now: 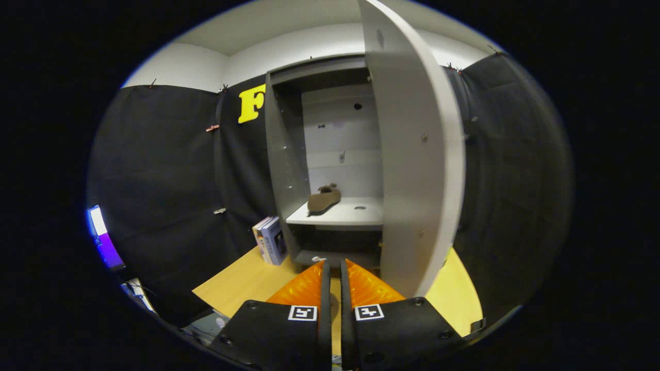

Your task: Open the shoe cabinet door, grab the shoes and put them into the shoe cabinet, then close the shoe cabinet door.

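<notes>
Gripper view: shoe cabinet (289,154) door (417,170) wide open, shoe (324,199) on shelf (356,214); hand-held gripper (334,270) nearly closed, empty. Left: shut door.

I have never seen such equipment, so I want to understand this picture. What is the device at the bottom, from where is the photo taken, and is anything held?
The camera rides on a hand-held gripper and looks forward along its two fingers. They are nearly together and hold nothing. Beyond them a grey shoe cabinet stands on a wooden table, its door swung open. One brown shoe lies on the shelf inside. Some books lean beside the cabinet.
</notes>
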Tool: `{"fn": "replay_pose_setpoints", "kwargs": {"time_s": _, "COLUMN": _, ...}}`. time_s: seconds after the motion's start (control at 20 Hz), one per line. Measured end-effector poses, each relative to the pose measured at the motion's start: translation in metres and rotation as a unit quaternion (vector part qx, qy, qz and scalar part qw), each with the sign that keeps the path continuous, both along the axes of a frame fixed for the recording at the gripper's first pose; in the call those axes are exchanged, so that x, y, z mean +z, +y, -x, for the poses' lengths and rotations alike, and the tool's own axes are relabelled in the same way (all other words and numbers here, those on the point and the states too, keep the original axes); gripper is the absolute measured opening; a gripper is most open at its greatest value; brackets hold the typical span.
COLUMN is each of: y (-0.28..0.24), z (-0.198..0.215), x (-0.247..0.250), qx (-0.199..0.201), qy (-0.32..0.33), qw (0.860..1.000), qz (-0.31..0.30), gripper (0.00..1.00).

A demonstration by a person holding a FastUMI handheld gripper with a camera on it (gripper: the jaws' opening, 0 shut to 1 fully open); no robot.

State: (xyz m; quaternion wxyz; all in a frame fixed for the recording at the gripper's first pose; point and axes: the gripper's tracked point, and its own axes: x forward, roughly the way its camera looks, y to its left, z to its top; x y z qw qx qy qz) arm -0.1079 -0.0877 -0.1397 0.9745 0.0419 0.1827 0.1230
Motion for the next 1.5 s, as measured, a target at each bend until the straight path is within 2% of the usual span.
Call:
{"fn": "replay_pose_setpoints", "kwargs": {"time_s": 0.2, "y": 0.033, "z": -0.011, "x": -0.054, "qx": 0.016, "qy": 0.044, "qw": 0.999, "qz": -0.010, "gripper": 0.12}}
{"fn": "replay_pose_setpoints", "kwargs": {"time_s": 0.55, "y": 0.077, "z": -0.026, "x": -0.183, "qx": 0.003, "qy": 0.166, "qw": 0.986, "qz": 0.002, "gripper": 0.12}}
{"fn": "replay_pose_setpoints", "kwargs": {"time_s": 0.65, "y": 0.082, "z": -0.029, "x": -0.225, "qx": -0.008, "qy": 0.201, "qw": 0.979, "qz": 0.016, "gripper": 0.28}}
{"fn": "replay_pose_setpoints", "kwargs": {"time_s": 0.9, "y": 0.091, "z": -0.032, "x": -0.306, "qx": -0.032, "qy": 0.270, "qw": 0.962, "qz": 0.026, "gripper": 0.25}}
{"fn": "replay_pose_setpoints", "kwargs": {"time_s": 1.25, "y": 0.087, "z": -0.034, "x": -0.379, "qx": -0.054, "qy": 0.320, "qw": 0.945, "qz": 0.042, "gripper": 0.25}}
{"fn": "replay_pose_setpoints", "kwargs": {"time_s": 1.5, "y": 0.094, "z": -0.048, "x": -0.402, "qx": -0.052, "qy": 0.326, "qw": 0.943, "qz": 0.041, "gripper": 0.25}}
